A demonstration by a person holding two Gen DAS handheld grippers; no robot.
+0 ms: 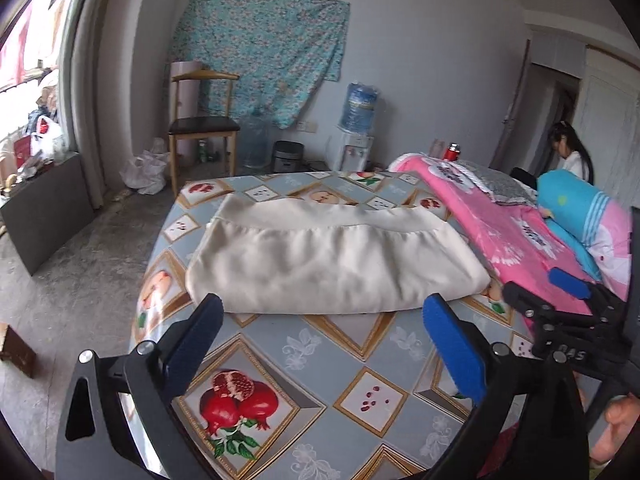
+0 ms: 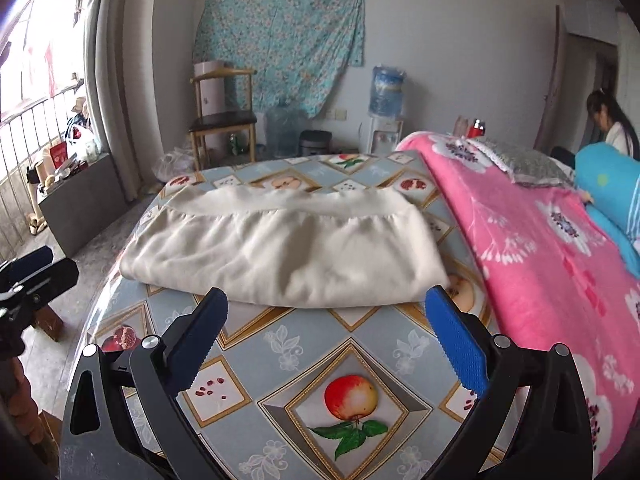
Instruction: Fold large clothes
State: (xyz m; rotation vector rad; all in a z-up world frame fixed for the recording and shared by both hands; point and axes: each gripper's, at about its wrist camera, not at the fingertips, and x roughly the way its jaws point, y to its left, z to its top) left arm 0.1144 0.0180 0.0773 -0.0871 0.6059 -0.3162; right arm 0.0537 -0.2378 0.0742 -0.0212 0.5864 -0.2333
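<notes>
A soft cream garment (image 1: 332,256), folded into a broad rectangle, lies lengthwise left-to-right on the glossy fruit-print counter (image 1: 304,364); left gripper (image 1: 324,344) and right gripper (image 2: 326,340) gape empty before it.

Table (image 2: 288,360) covered by a glossy grey-blue cloth printed with fruit in diamond frames, a folded cream garment (image 2: 280,248) lying flat across its far half, a pink floral blanket (image 2: 540,248) along the right, apparently overlapping the table's right edge
</notes>
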